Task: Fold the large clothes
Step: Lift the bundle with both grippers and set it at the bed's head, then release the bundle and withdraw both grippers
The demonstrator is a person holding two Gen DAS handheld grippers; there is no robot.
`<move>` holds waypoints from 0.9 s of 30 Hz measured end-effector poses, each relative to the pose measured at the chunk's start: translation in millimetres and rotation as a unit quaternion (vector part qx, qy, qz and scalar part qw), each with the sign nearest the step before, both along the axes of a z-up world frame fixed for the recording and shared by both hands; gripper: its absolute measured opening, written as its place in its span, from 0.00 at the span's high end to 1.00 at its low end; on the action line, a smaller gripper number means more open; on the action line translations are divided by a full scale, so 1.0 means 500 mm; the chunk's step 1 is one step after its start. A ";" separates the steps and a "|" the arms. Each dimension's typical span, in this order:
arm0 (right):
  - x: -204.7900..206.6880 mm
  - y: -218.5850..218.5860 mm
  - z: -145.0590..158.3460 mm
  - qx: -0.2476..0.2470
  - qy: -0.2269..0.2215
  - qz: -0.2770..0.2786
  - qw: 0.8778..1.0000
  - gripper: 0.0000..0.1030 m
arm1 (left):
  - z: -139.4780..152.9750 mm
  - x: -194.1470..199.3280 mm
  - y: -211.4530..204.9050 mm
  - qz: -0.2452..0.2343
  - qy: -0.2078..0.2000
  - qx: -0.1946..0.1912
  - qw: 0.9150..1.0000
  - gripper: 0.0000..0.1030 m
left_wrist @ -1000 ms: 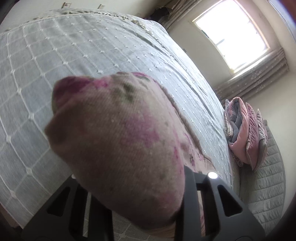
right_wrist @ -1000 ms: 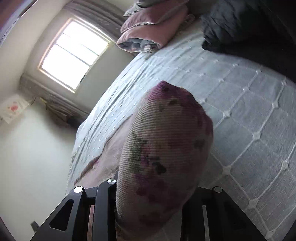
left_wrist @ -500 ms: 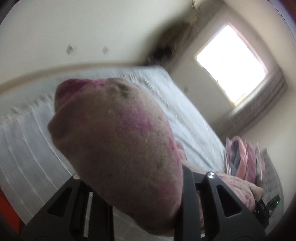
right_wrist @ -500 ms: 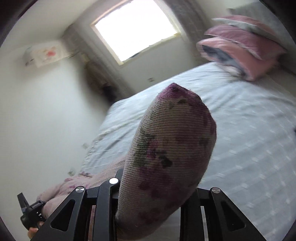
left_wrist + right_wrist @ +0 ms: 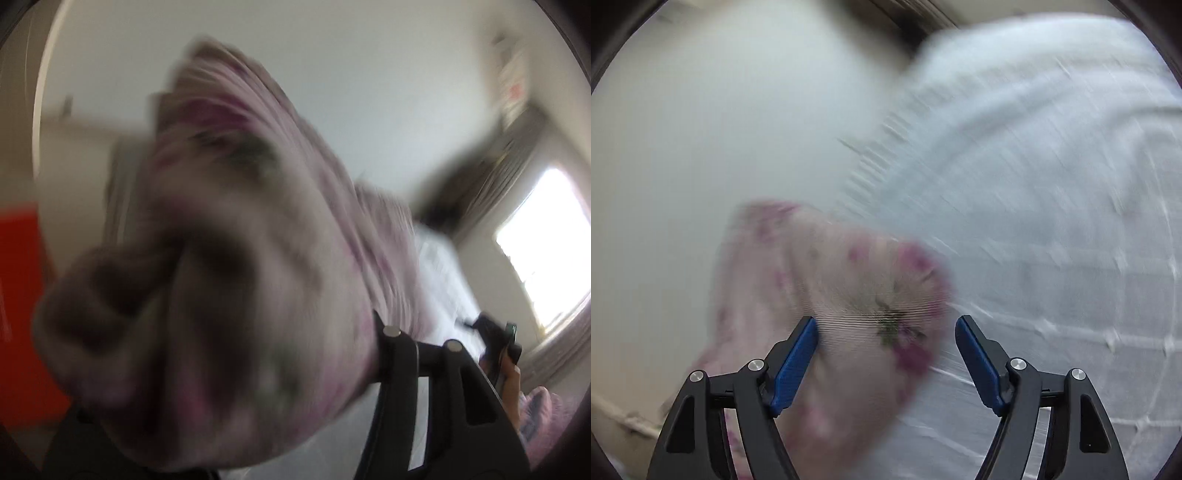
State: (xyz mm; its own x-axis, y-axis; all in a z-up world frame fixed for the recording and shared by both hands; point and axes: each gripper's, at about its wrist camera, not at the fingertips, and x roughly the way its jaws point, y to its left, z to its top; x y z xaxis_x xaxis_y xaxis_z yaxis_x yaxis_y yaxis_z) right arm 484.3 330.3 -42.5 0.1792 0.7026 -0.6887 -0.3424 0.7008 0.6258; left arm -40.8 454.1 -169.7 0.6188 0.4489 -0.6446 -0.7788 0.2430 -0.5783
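The garment is pale pink cloth with purple flowers. In the left wrist view a big blurred bunch of it [image 5: 221, 295] fills the frame and covers my left gripper [image 5: 236, 424]; only the right finger's black frame shows, and the jaws look shut on the cloth. In the right wrist view my right gripper [image 5: 886, 332] is open, blue pads [image 5: 798, 362] wide apart. The garment [image 5: 831, 295] hangs loose between and beyond the fingers, not pinched. The right gripper and the hand holding it show small in the left wrist view [image 5: 498, 343].
The bed with its grey-white quilted cover [image 5: 1052, 184] spreads under the right gripper. A bright window [image 5: 546, 251] with curtains is at the right. Pink bedding [image 5: 539, 410] lies low right. An orange-red surface [image 5: 18, 314] sits at the left edge.
Both grippers swung up fast; views blurred. The right gripper, shut on the cloth before, has opened and the cloth is slipping free. The left still carries its bunch.
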 end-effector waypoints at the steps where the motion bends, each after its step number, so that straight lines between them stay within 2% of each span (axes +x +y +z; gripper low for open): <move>1: 0.000 -0.016 -0.075 -0.005 0.029 -0.023 0.999 0.25 | -0.033 -0.029 -0.001 0.006 -0.017 -0.010 1.000 0.44; 2: -0.005 -0.050 -0.140 0.008 0.059 -0.050 0.997 0.27 | -0.047 -0.064 -0.005 -0.008 -0.057 0.003 0.998 0.41; 3: -0.017 -0.087 -0.177 0.048 0.060 -0.055 0.995 0.30 | -0.041 -0.084 -0.011 -0.021 -0.061 0.020 0.998 0.41; 4: -0.038 -0.121 -0.181 0.075 0.028 -0.044 0.996 0.30 | -0.030 -0.103 -0.020 -0.032 -0.064 0.035 0.997 0.41; 6: -0.088 -0.159 -0.162 0.019 -0.031 -0.020 0.999 0.30 | -0.013 -0.127 -0.039 -0.040 -0.064 0.040 0.996 0.39; 8: -0.139 -0.208 -0.146 -0.013 -0.063 -0.015 0.998 0.29 | -0.009 -0.150 -0.047 -0.043 -0.056 0.018 0.997 0.38; 10: -0.189 -0.262 -0.122 0.009 -0.061 -0.004 0.998 0.29 | -0.008 -0.170 -0.063 -0.035 -0.061 -0.002 0.997 0.38; 12: -0.240 -0.297 -0.087 0.015 -0.070 0.005 0.997 0.29 | 0.000 -0.191 -0.088 -0.029 -0.050 -0.004 0.998 0.38; 16: -0.384 -0.307 0.012 -0.006 -0.124 0.050 0.991 0.28 | 0.053 -0.213 -0.161 -0.034 -0.013 0.034 0.999 0.38; 20: -0.549 -0.319 0.066 -0.021 -0.179 0.115 0.977 0.26 | 0.153 -0.183 -0.248 -0.067 0.050 0.095 0.992 0.32; 22: -0.646 -0.320 0.082 -0.021 -0.205 0.152 0.967 0.26 | 0.189 -0.188 -0.293 -0.089 0.087 0.127 0.984 0.30; 24: -0.738 -0.310 0.091 -0.018 -0.238 0.190 0.952 0.25 | 0.216 -0.171 -0.312 -0.096 0.116 0.144 0.978 0.20; 27: -0.853 -0.317 0.118 -0.018 -0.295 0.222 0.929 0.23 | 0.253 -0.177 -0.330 -0.090 0.141 0.174 0.970 0.19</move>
State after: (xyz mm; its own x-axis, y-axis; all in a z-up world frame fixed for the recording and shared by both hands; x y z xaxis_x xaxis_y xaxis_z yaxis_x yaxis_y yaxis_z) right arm 57.7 171.7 16.3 0.2314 0.7751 -0.5879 -0.8783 0.4263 0.2164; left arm -129.1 289.0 -43.1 0.5284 0.5704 -0.6289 -0.8210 0.5321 -0.2072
